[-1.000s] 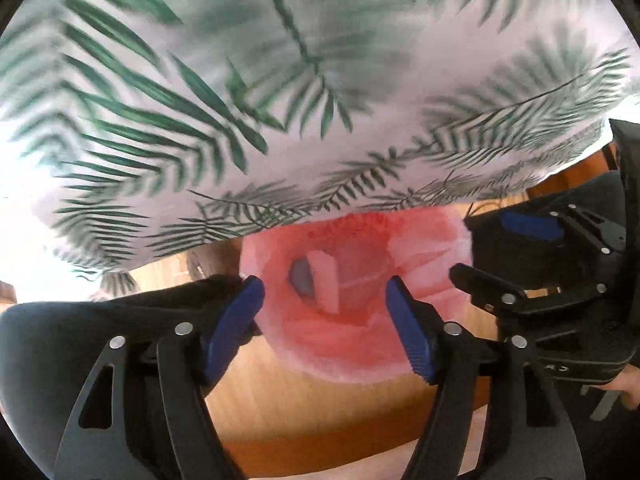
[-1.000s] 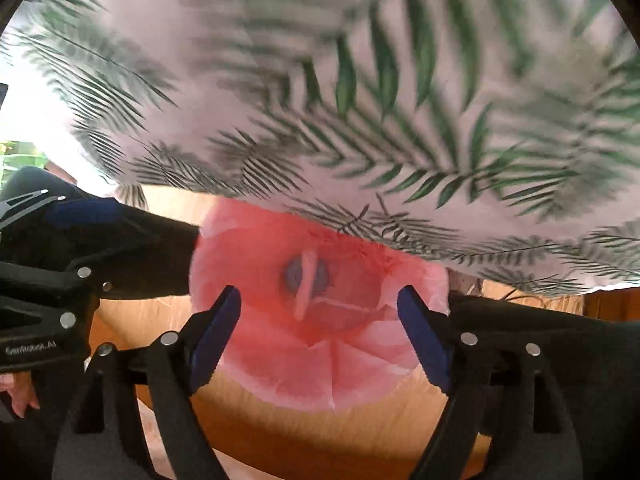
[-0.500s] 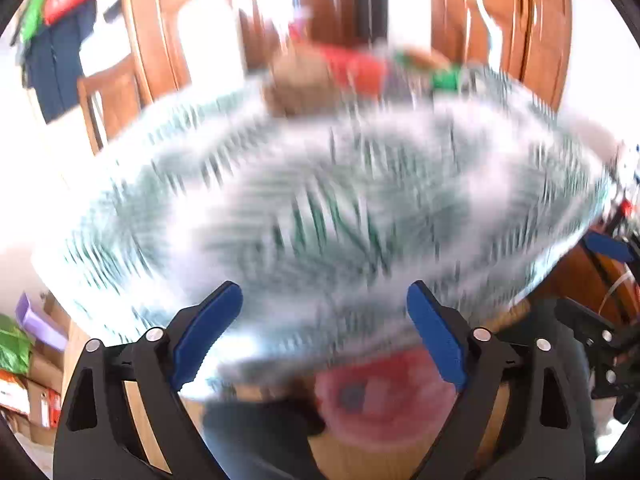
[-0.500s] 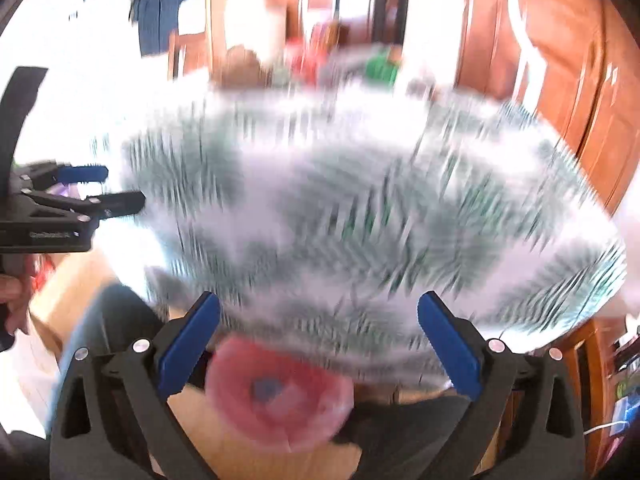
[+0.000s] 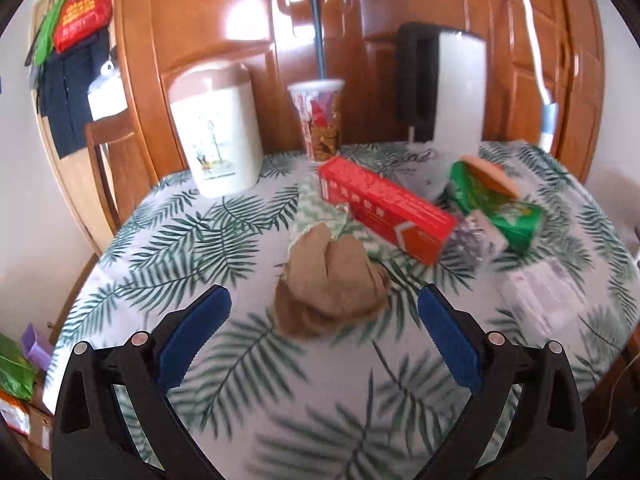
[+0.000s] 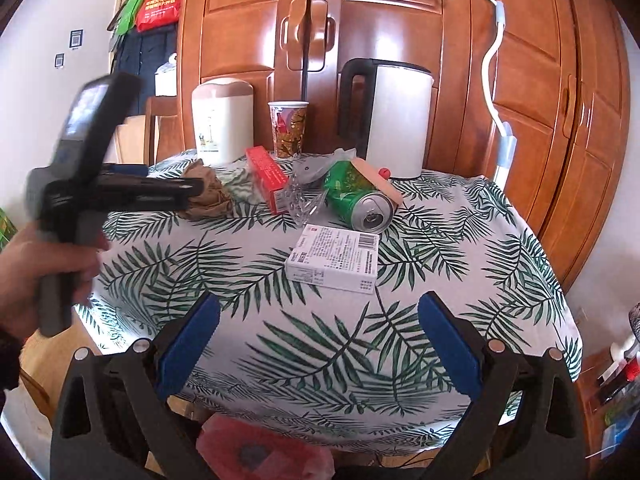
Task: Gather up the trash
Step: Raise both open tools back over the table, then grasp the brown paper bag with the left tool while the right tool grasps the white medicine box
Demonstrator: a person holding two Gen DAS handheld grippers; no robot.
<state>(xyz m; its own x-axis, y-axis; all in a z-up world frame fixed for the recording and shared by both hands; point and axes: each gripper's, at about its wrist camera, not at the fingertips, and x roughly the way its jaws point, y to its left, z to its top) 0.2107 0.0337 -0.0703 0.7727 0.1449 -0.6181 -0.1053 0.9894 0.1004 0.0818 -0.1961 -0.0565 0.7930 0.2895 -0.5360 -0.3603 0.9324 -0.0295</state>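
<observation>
Trash lies on the palm-print tablecloth (image 6: 460, 280): a crumpled brown paper (image 5: 332, 284), a red carton (image 5: 384, 208), a green can (image 6: 358, 198) on its side, a clear wrapper (image 6: 302, 196) and a flat white box (image 6: 334, 258). My left gripper (image 5: 322, 296) hovers just short of the brown paper, its jaws opening with nothing between them; the right wrist view shows it from the side (image 6: 192, 190), held by a hand. My right gripper (image 6: 319, 303) stands open and empty, short of the white box. A pink trash bag (image 6: 260, 452) sits below the table's near edge.
A cream jar (image 5: 216, 132), a printed paper cup (image 5: 320, 120) and a white kettle (image 5: 444, 84) stand along the table's back, against a wooden wardrobe (image 6: 400, 20). A wooden chair (image 5: 108, 152) is at the back left.
Both grippers rose from beside the pink bag under the table's edge to above the tabletop and tilted up. Their jaws spread wider. The trash on the table came into view.
</observation>
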